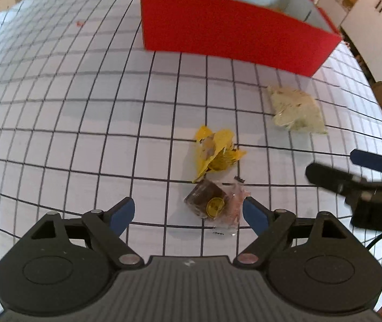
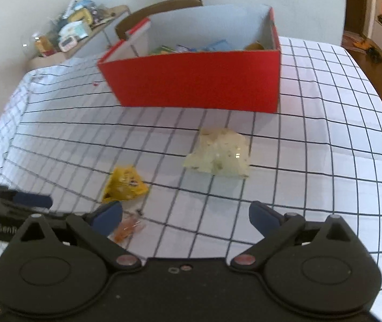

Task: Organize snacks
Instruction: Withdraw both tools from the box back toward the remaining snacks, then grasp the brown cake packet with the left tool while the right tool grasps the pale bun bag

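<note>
Left gripper (image 1: 188, 213) sits low over the grid-pattern tablecloth (image 1: 56, 107), jaws spread wide, nothing clamped. A clear-wrapped brown snack with a round yellow label (image 1: 212, 205) lies flat between the blue pads (image 1: 122, 213), close against the right one; contact is hard to judge from this angle. Just beyond it, touching or nearly so, is a crumpled yellow snack wrapper (image 1: 216, 151). Further right and apart lies a pale green snack packet (image 1: 295, 110), flat on the cloth, near the front wall of the red box (image 1: 231, 35). The box stands open at the far side of the table (white inside, several colourful packets visible in the right wrist view). Right gripper (image 2: 185, 214) is also wide open and empty, hovering to the right of the left one and aimed at the pale green packet. A wooden chair (image 2: 161, 6) stands behind the box.
</note>
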A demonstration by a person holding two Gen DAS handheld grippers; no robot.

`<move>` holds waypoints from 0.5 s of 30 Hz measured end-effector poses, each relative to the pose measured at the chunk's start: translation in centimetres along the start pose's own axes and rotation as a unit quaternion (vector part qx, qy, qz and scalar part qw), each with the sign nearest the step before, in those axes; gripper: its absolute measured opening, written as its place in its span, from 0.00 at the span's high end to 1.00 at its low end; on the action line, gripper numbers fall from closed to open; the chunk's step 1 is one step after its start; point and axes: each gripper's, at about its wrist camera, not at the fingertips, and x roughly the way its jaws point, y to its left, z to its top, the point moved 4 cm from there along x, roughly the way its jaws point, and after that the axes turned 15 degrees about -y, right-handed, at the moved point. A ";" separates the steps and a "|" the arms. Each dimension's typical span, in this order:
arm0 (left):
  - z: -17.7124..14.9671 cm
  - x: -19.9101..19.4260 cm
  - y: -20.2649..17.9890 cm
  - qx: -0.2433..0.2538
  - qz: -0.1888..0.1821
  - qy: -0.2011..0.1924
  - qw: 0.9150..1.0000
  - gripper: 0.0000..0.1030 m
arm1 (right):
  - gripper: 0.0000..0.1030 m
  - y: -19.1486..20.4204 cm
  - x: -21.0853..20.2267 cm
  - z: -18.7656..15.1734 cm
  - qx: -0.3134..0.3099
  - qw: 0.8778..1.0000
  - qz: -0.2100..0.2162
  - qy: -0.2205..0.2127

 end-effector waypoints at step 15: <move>-0.6 2.9 0.3 -0.040 -0.001 0.029 0.999 0.29 | 0.13 -2.2 5.9 2.5 -0.002 0.999 -0.053 0.007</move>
